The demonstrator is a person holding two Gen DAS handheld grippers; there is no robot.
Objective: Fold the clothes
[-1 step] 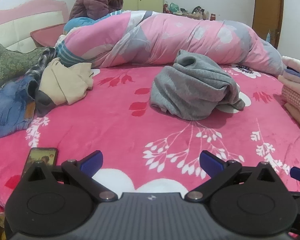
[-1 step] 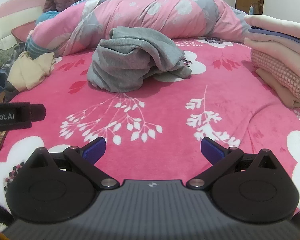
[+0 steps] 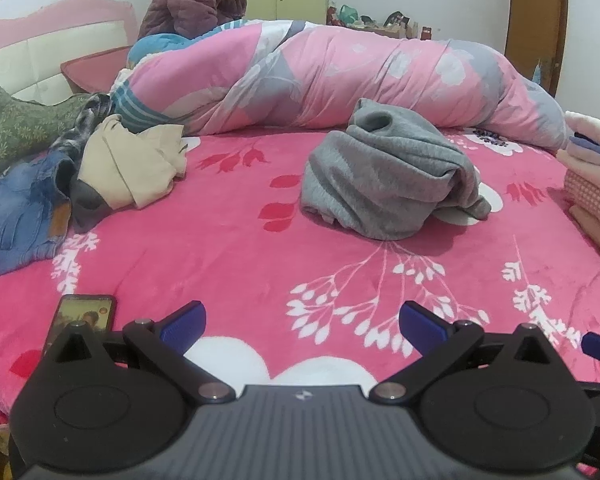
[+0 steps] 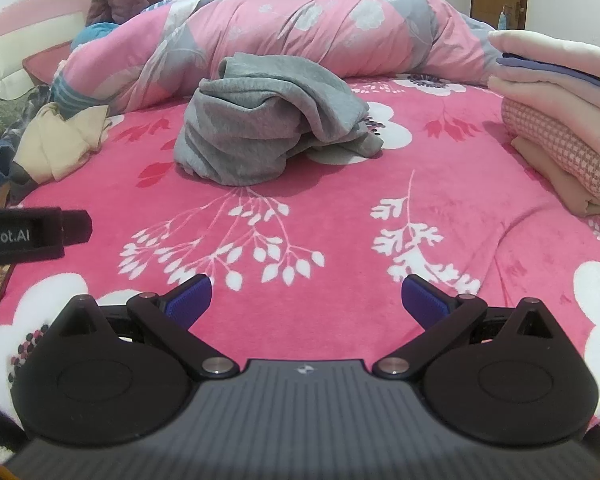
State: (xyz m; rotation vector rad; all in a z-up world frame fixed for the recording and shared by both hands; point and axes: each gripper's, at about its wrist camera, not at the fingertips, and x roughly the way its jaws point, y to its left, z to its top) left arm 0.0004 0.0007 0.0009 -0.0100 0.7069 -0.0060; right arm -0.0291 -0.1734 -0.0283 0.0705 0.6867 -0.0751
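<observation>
Both grippers released, empty; folded stack right of fingers, gray heap ahead, beige pile left unfolded.

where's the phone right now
The phone lies on the pink bedspread at the left wrist view's lower left, just beyond the left gripper, below the jeans.

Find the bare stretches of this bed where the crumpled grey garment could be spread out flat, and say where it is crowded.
Free: the pink blanket between the grey garment and both open grippers. Crowded: folded stack on the right; beige garment, jeans and phone on the left; rolled quilt behind.
</observation>
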